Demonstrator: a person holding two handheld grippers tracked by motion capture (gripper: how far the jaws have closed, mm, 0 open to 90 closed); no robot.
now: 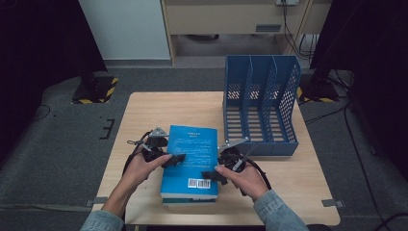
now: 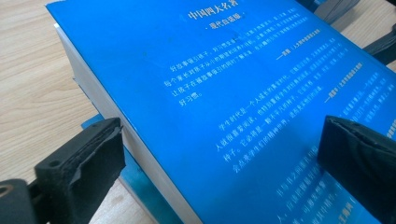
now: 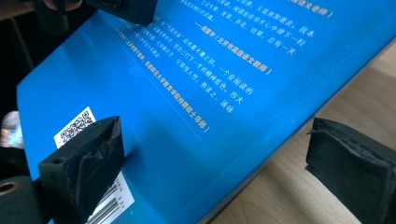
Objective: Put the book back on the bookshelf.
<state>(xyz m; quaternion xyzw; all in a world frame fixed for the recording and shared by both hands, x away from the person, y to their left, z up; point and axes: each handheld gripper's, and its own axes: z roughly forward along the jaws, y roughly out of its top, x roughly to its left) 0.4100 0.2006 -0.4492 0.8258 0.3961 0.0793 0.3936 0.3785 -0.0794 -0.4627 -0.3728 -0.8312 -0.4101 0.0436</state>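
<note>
Presently, both the left gripper [image 1: 174, 160] and right gripper [image 1: 213, 174] stand spread astride the blue book [image 1: 190, 159]; we judge a one-edge pinch could let it slip onto the bench [image 1: 144, 110].

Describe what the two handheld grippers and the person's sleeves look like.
Both the left gripper and the right gripper are black, with blocky, rough-faced pads and a grey three-cornered plate on top. Black cables trail back. The sleeves are light blue denim.

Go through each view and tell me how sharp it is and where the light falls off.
High view: soft; wooden table lit, corners black. Left gripper view: blue book print readable, near pads blurred. Right gripper view: print legible, far left corner dark, near pads soft.
</note>
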